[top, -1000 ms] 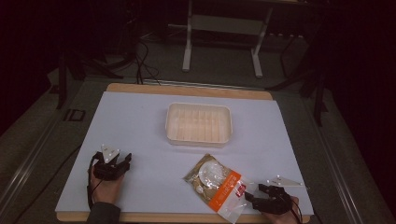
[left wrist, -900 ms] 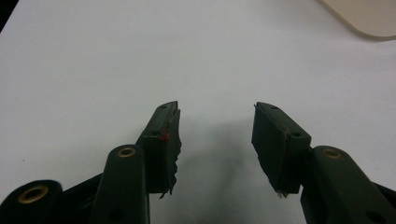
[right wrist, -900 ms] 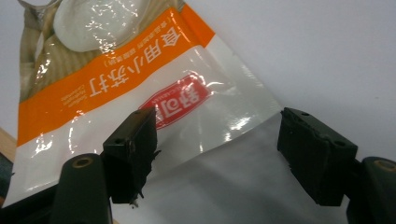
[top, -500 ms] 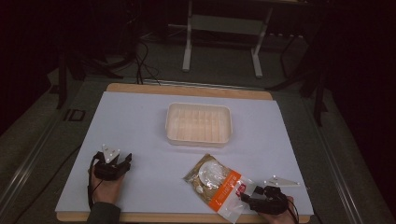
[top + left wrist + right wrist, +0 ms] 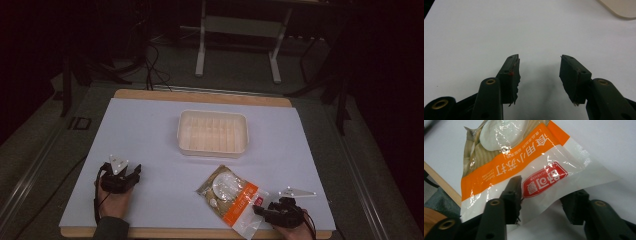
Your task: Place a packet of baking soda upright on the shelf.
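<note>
Right gripper (image 5: 260, 210): at the near right edge of the surface (image 5: 150, 130), pointing left toward the packet; a hand is behind it.
Right fingers (image 5: 512, 192): spread apart, one on each side of the packet's clear sealed end. In the right gripper view the film lies across the gap between them; whether either finger actually touches it is hard to tell, but they are not closed on it.
Packet (image 5: 231, 198): a flat food bag with an orange band, a red logo and white contents, lying on the surface just in front of the tub, its clear end turned to the right gripper.
Left gripper (image 5: 131, 175): resting at the near left, well apart from the packet, held by a hand (image 5: 114, 202).
Left fingers (image 5: 512, 75): wide apart, with bare white surface between them.
Tub (image 5: 213, 132): a shallow cream rectangular container at the middle of the surface, beyond the packet.
</note>
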A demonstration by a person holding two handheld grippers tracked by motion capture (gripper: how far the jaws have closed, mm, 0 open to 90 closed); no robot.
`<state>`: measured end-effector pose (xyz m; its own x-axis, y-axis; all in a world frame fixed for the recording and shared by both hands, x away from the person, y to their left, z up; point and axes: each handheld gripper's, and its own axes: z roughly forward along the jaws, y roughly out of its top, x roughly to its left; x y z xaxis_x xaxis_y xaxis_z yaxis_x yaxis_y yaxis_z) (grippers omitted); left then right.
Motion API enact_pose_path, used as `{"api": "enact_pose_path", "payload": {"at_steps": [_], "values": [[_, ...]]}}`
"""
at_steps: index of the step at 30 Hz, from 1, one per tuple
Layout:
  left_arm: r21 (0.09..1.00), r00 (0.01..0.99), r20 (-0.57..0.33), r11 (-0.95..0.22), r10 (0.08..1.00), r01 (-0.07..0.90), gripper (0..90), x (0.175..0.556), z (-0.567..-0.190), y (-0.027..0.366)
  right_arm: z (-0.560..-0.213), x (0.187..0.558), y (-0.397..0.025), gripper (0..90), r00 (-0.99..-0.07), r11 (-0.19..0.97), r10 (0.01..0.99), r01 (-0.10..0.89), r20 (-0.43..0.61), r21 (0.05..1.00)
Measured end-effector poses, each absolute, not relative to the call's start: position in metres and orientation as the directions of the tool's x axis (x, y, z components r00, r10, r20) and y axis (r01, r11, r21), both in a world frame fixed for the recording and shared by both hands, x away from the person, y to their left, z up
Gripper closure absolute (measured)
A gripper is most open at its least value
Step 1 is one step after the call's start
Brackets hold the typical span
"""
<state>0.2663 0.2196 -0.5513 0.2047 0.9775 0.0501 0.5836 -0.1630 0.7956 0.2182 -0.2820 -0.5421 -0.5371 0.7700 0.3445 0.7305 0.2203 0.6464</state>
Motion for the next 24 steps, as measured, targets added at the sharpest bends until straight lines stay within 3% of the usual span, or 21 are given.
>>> {"api": "enact_pose_path", "payload": {"at_steps": [8, 10, 14, 24], "values": [[0.796, 0.204, 0.051, -0.163, 0.978, 0.583, 49.9, 0.266, -0.551, 0.219, -0.542, 0.219, -0.28, 72.9, -0.515, 0.222, 0.787, 0.75, 0.34, 0.622], [0.796, 0.204, 0.051, -0.164, 0.978, 0.583, 49.9, 0.266, -0.551, 0.219, -0.541, 0.219, -0.279, 75.0, -0.491, 0.202, 0.793, 0.77, 0.36, 0.605], [0.796, 0.204, 0.05, -0.163, 0.978, 0.583, 49.9, 0.266, -0.551, 0.219, -0.542, 0.222, -0.28, 87.5, -0.451, 0.167, 0.795, 0.806, 0.406, 0.567], [0.797, 0.204, 0.051, -0.163, 0.978, 0.582, 49.9, 0.266, -0.551, 0.219, -0.531, 0.223, -0.283, 90.0, -0.449, 0.113, 0.768, 0.796, 0.456, 0.594]]}}
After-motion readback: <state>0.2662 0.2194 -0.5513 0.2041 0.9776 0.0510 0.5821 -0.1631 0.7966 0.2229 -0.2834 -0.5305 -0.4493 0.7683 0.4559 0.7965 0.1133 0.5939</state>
